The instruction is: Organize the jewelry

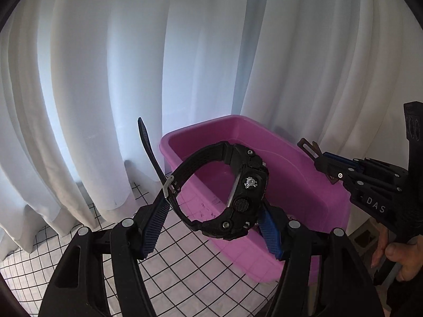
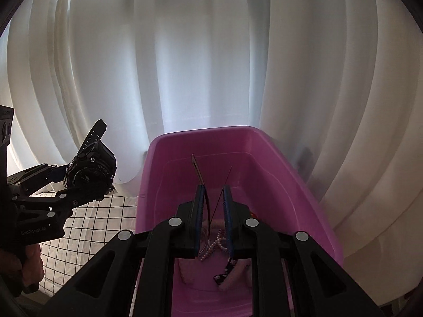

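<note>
Left gripper (image 1: 214, 211) grips black watch (image 1: 224, 187), strap tail up.

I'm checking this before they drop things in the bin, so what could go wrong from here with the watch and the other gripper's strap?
1. The left gripper holds the black watch by its case and buckle, tilted above the pink tub's near rim; released now, it might hit the rim or land outside.
2. The right gripper pinches a thin dark strap at one end only, so it could slip out early.
3. Pearls already lie in the tub; a dropped watch could strike them.
</note>
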`<state>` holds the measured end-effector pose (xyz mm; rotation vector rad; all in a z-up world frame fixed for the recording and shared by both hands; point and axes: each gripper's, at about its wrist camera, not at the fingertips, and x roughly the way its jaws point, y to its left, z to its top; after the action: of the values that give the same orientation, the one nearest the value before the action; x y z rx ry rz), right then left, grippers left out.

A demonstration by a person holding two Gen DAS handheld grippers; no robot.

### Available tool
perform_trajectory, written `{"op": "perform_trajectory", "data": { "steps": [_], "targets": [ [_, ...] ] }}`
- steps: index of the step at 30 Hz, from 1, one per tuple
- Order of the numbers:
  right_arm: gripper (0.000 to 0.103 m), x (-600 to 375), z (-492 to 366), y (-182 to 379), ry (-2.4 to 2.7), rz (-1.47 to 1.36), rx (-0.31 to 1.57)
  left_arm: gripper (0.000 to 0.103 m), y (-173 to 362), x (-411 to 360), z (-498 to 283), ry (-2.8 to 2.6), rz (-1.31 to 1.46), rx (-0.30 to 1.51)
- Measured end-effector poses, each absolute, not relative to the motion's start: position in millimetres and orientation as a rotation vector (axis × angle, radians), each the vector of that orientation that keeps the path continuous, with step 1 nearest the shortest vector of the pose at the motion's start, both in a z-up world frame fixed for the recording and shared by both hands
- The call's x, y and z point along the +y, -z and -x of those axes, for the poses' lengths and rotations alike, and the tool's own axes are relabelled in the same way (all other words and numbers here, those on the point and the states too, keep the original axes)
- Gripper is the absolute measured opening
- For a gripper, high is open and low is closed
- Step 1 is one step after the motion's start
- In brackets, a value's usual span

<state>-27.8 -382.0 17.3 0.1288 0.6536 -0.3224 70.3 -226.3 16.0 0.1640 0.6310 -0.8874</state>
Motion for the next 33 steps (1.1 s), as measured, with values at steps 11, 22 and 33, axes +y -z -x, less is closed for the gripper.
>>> {"op": "perform_trajectory", "data": {
  "steps": [11,22,33],
  "targets": [
    [0.014,-455,3,17,0.261,-0.193,0.754,0.063,6,-334,-91,0.819,-0.202,0.758],
    [0.014,-481,-31,43,0.198,-0.195,0.854,0.064,26,-368,-112,0.679,-0.232,0.891],
    [0.070,-486,-47,44,0.181,-0.199,0.884,0.069,34,-369,-127,0.605,-0.232,0.933]
  ]
}}
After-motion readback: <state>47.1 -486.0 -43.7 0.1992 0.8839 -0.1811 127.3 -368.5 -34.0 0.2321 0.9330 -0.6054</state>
